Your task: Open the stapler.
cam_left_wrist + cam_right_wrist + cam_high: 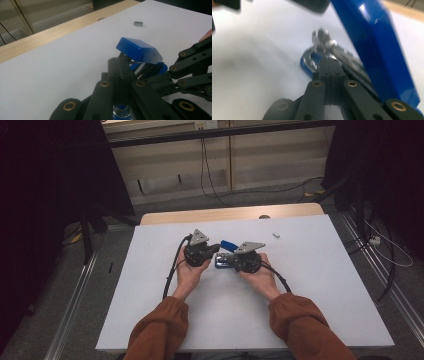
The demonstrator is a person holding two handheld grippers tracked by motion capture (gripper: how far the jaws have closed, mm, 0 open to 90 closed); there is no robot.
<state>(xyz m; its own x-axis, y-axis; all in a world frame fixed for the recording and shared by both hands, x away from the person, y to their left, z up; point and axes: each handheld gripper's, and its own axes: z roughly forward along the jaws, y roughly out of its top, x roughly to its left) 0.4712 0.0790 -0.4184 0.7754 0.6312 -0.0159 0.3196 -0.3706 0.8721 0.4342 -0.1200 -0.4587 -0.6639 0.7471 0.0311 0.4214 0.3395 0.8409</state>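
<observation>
Both claws clenched at an opened blue stapler, mid-surface.

Left claw: jaws pressed flat together, tips touching under the raised blue lid. Right claw: likewise shut tight, tips against the stapler's metal track beside the spring; grip on anything impossible to tell. Small grey block lying well apart on the white surface.

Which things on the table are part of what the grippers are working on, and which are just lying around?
In the job:
- blue stapler, lid swung open
- left gripper, jaws shut
- right gripper, jaws shut

Lying about:
- small grey block on the white table
- cables on the floor behind
</observation>
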